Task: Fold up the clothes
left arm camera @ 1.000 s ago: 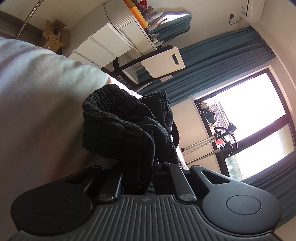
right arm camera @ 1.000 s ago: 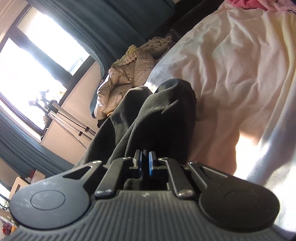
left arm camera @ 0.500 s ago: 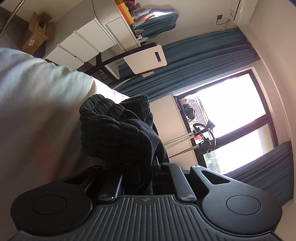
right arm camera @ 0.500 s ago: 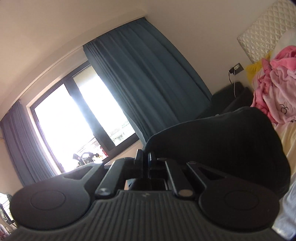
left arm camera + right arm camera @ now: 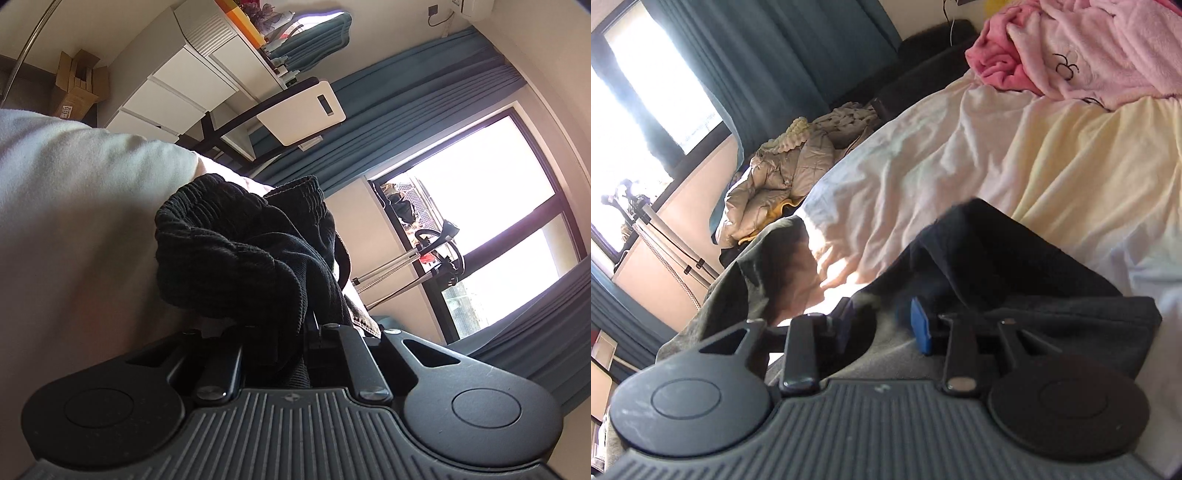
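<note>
While left gripper (image 5: pixel 310 332) pinches black trousers (image 5: pixel 236 258) — right gripper (image 5: pixel 882 321) jaws opening, tilted downward.

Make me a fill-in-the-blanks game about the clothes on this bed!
1. The dark trousers lie on a ____ bed sheet.
2. The fluffy robe on the bed is ____.
3. The curtains by the window are ____.
4. The right gripper has ____ pads on its jaws.

Missing words: white; pink; blue; blue

trousers (image 5: pixel 251 258) blk | bedsheet (image 5: pixel 960 155) wht/cream | curtains (image 5: pixel 406 103) teal | robe (image 5: pixel 1089 48) pink
</note>
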The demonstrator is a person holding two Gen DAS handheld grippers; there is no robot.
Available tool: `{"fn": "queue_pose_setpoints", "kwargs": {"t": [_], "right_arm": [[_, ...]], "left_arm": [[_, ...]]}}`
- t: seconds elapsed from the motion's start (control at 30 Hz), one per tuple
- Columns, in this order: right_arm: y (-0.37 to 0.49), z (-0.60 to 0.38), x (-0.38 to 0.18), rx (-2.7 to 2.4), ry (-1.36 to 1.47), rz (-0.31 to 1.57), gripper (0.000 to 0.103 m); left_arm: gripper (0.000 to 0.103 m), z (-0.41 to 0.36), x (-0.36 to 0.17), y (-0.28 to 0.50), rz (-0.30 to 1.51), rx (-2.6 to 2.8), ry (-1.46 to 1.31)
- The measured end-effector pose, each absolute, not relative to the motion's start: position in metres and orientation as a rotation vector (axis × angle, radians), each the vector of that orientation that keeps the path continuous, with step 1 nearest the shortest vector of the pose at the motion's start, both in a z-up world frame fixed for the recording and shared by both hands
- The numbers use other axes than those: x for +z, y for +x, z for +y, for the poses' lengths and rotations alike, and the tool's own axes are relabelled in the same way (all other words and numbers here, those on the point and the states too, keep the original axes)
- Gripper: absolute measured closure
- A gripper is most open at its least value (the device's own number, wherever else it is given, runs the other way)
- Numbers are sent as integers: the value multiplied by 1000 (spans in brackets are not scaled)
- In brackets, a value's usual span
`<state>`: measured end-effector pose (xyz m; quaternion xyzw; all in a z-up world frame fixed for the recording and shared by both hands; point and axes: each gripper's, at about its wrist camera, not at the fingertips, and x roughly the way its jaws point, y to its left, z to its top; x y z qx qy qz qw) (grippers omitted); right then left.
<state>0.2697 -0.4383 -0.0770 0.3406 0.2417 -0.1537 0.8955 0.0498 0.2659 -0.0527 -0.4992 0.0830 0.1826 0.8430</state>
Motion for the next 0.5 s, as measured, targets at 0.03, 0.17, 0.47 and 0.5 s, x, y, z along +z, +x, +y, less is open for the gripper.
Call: {"fn": "queue_pose_setpoints", "kwargs": {"t": [0.03, 0.17, 0.47, 0.5], "right_arm": [[256, -446, -75, -319, 718, 483, 65], [205, -473, -63, -312, 750, 436, 60], [140, -506, -106, -265, 1003, 595, 56], [136, -508, -114, -259, 1050, 613, 56]], "left_arm": [[85, 266, -52, 50, 182, 391, -1048], [65, 267, -50, 49, 232, 399, -1057], [26, 268, -37, 23, 370, 450, -1165], [25, 268, -34, 16, 366, 456, -1179]]}}
